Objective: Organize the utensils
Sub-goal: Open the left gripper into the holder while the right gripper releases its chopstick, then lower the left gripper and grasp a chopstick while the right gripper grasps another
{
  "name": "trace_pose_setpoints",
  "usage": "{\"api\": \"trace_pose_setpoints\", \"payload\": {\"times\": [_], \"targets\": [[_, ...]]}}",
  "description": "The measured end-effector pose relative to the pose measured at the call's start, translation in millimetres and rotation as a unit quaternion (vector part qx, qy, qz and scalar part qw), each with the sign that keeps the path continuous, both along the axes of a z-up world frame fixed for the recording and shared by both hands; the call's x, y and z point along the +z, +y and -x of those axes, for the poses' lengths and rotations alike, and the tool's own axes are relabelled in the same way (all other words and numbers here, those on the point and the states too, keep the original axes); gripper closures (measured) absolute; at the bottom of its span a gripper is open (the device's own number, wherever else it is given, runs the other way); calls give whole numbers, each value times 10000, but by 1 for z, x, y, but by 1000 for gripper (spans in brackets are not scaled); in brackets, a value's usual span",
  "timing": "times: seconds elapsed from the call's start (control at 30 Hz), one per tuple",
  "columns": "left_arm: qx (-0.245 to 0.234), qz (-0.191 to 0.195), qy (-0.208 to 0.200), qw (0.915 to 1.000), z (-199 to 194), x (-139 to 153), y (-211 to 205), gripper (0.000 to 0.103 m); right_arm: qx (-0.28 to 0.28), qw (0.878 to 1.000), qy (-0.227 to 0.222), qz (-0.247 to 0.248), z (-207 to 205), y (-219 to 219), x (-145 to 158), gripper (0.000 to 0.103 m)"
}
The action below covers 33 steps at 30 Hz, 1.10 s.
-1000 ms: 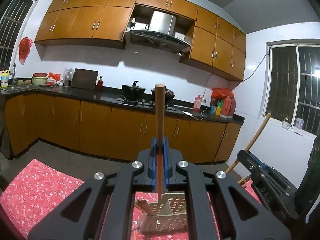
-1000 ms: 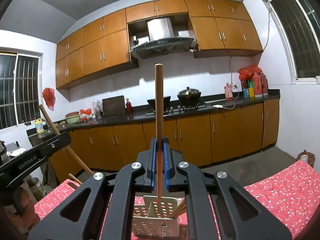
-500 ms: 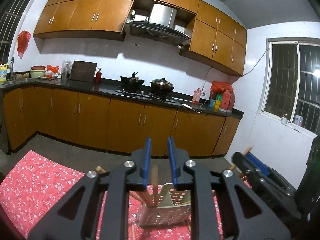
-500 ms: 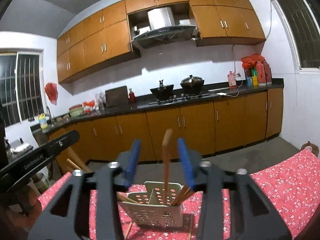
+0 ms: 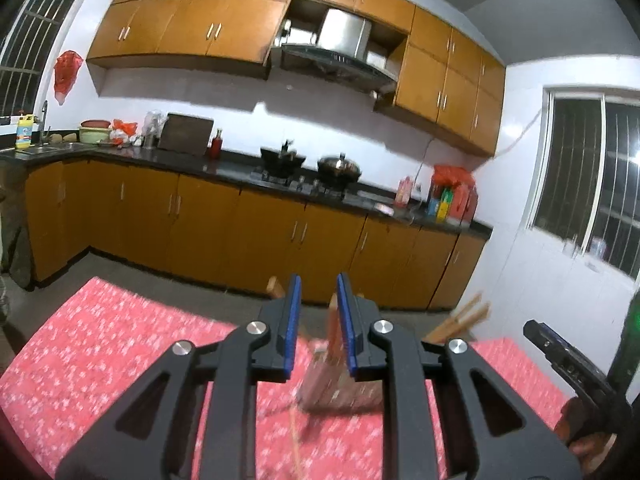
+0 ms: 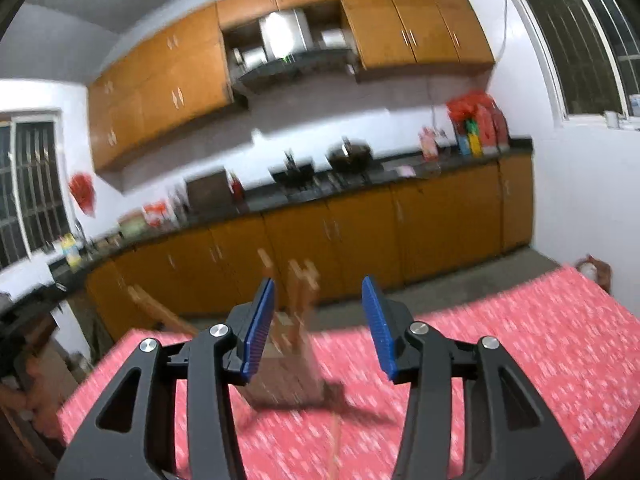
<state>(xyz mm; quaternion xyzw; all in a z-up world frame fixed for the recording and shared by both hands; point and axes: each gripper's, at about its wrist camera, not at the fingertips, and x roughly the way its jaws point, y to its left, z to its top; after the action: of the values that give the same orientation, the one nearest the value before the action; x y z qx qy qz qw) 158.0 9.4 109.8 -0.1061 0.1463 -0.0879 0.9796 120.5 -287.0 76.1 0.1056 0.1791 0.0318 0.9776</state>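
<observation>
Orange-brown wooden kitchen cabinets and a dark countertop fill the background, and in front lies a table under a red cloth with small white flowers point(image 5: 120, 360). On that cloth stands the pale perforated utensil holder point(image 6: 286, 380), blurred in both wrist views, with several light wooden chopsticks point(image 6: 298, 300) leaning upright in it.

Seen from its own camera, the left gripper point(image 5: 318, 324) has its blue-padded jaws a little apart; they have just been opening. One chopstick top point(image 5: 333, 320) shows in the gap close to the right pad, but the blur does not let me say whether it touches. The right gripper point(image 6: 318, 324) has also just been opening, its jaws are clearly released and wider, and the chopstick tops and holder appear beyond the gap rather than pinched in it.

The chopsticks should handle as light, stiff, smooth rods that can roll or slip, so a grip across the upper shaft, above the holder's rim, seems best. The holder looks light and could tip or slide on the cloth if a stick is dragged sideways.

Motion blur hides the holder's holes and how many sticks it carries. A thin pale line point(image 6: 335, 444) on the cloth nearer the camera may be a loose chopstick; I cannot tell.
</observation>
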Motion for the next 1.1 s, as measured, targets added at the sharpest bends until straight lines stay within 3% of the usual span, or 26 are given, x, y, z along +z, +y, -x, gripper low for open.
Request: {"api": "trace_pose_setpoints", "payload": {"times": [0.1,0.23,0.33,0.6,0.9,1.03,1.1], "targets": [[-9,-267,364,9990,3,-31,-3,83,97,9964,835,73,-9,-2,-42,57],[-123,-453,1264,9909,-2,-92,-8,83,491,9816,1844,79,-15,13,-102,63],[-242,-562,1783,9821,-3,-130,-17,83,736,9706,2281,247,-17,32,-134,65],[-390,-792,2296,9693,-8,-176,-37,83,733,9636,2522,490,-23,51,-163,71],[-313,-817,2461,9653,-17,-183,-36,80,664,9623,2582,536,-38,51,-173,71],[-343,-816,2516,9638,-21,-186,-37,80,567,9605,2600,816,-43,54,-178,94],[-382,-824,2534,9631,-23,-188,-39,80,487,9614,2574,847,-47,50,-178,95]]}}
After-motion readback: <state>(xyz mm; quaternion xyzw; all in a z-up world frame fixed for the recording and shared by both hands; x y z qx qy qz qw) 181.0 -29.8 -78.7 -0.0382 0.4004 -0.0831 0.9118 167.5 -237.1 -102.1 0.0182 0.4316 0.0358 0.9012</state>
